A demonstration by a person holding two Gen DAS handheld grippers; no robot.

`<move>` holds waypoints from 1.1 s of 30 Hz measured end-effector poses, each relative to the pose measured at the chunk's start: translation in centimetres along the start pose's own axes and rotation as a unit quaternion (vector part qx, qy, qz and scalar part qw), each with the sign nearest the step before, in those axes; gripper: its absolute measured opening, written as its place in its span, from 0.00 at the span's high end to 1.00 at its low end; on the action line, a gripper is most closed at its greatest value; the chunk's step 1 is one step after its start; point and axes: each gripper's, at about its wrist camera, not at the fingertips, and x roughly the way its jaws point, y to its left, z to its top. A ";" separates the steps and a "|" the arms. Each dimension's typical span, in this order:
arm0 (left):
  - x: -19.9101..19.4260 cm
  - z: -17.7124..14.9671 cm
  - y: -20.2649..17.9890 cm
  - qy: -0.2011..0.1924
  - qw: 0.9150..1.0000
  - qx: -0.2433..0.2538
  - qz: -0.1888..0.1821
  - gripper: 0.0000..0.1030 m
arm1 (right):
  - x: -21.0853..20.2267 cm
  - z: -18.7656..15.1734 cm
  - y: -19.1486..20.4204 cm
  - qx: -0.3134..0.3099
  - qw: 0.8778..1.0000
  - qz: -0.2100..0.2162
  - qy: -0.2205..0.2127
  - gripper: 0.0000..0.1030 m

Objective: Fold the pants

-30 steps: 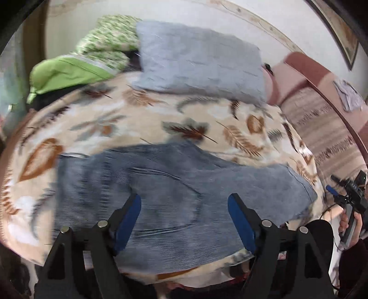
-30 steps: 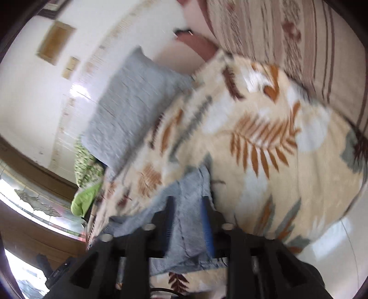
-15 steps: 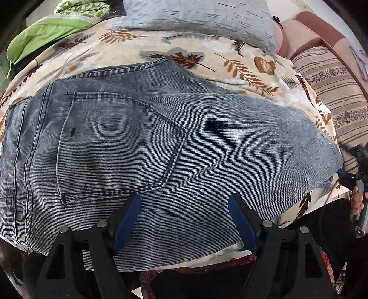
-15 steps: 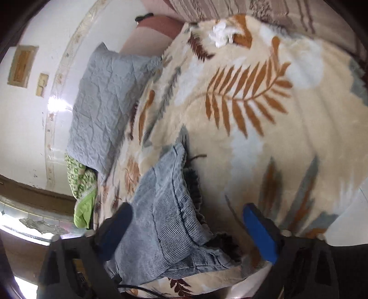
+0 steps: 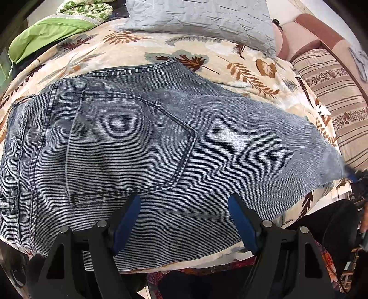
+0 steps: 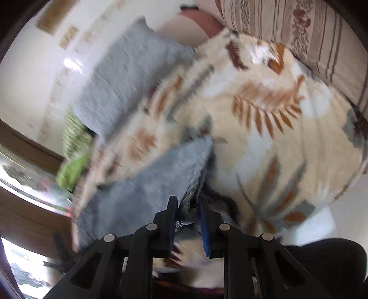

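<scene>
Jeans (image 5: 147, 147): lie flat on the leaf blanket (image 5: 248, 69) on the bed.
Left claw (image 5: 184, 220): wide apart above the jeans, holding nothing.
Right claw (image 6: 188, 220): has just squeezed together on the leg end.

Faded ribbed denim pants (image 5: 142, 147) lie on a fuzzy leaf-print fleece blanket (image 5: 248, 69) beside a quilted cloth pillow (image 5: 202, 20).

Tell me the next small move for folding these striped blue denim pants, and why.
Probably close the left gripper on the near edge of the striped blue denim pants. Its jaws stand open over the fabric below the back pocket, gripping nothing, while the right gripper has just been closing and now pinches the leg end. Both ends held, the leg can be carried over.
</scene>
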 end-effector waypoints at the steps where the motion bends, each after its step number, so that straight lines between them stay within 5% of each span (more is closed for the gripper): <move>1: 0.0 0.0 0.0 0.000 1.000 0.003 0.003 0.23 | 0.6 -0.2 -0.6 0.005 1.000 -0.020 0.011 0.78; 4: 0.2 -0.4 0.2 0.005 1.000 0.021 0.022 0.23 | 0.6 -0.1 -2.6 0.075 0.997 0.028 0.008 0.78; 6: 0.3 -0.5 0.3 0.003 0.999 0.023 0.023 0.23 | -0.4 0.5 -2.6 0.085 0.996 0.010 -0.020 0.77; 9: 0.2 -0.5 0.1 0.003 0.999 0.020 0.028 0.23 | -2.2 1.3 0.0 0.030 0.995 -0.045 -0.084 0.77; 13: -0.9 0.0 0.0 -0.006 1.000 -0.007 0.003 0.23 | -1.8 2.6 5.7 -0.059 0.991 -0.050 -0.112 0.77; 19: -2.1 0.6 -1.1 -0.028 1.000 0.011 0.003 0.23 | 7.0 2.3 10.5 -0.128 0.990 -0.048 0.018 0.77; 23: 0.3 -0.1 0.3 0.018 0.999 -0.003 0.027 0.23 | 11.1 0.1 8.7 -0.133 0.981 -0.103 0.093 0.77; 29: -0.1 -1.2 0.2 0.002 1.000 0.017 0.023 0.23 | 9.9 -2.4 5.2 -0.098 0.984 -0.062 0.135 0.77; 33: -0.6 -1.4 1.2 -0.011 1.000 -0.002 -0.001 0.23 | 9.7 -1.7 6.7 -0.117 0.975 -0.090 0.164 0.76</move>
